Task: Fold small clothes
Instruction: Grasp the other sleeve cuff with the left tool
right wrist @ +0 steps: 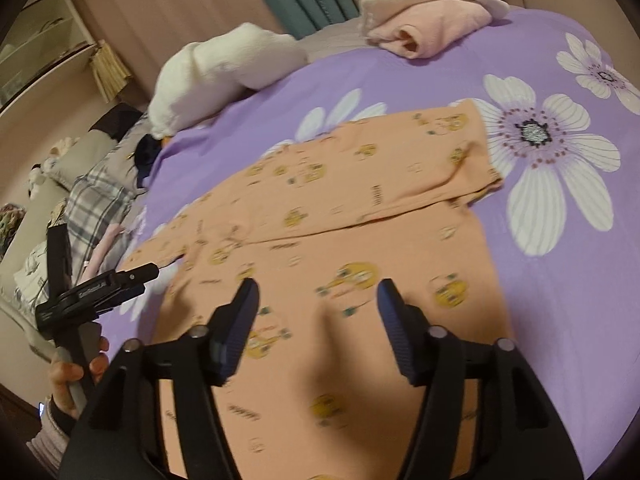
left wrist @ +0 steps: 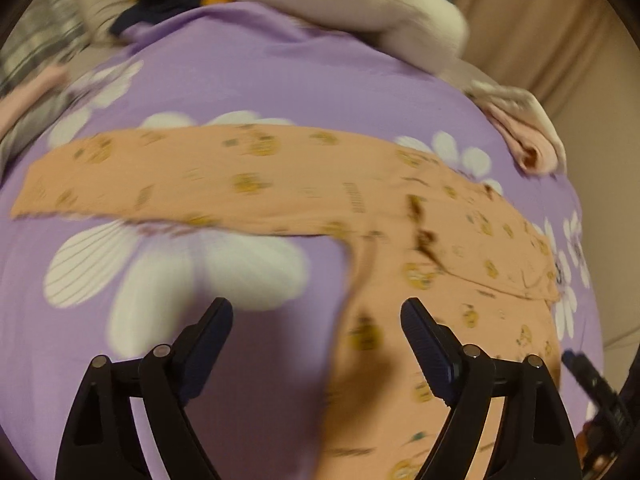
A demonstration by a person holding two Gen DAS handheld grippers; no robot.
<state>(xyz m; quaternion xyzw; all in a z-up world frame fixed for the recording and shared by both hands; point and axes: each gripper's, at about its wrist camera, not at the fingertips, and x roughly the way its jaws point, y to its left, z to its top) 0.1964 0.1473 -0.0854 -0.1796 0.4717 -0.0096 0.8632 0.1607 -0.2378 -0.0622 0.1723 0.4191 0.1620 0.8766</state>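
Your left gripper and right gripper both hang wide apart, holding nothing, above the near part of the orange garment, spread on the purple sheet. Pinch too deep and you'll likely drag the sheet too, skewing the far-right sleeve fold

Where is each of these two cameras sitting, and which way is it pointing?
Left wrist view: sits on the left tongs, open above the peach printed cotton garment on the purple flowered bedsheet; the other tongs' tip shows at lower right.
Right wrist view: sits on the right tongs, open, facing the garment's body; the person's left hand shows.
Shared: garment, bedsheet, rolled pink towel, fluffy white blanket.
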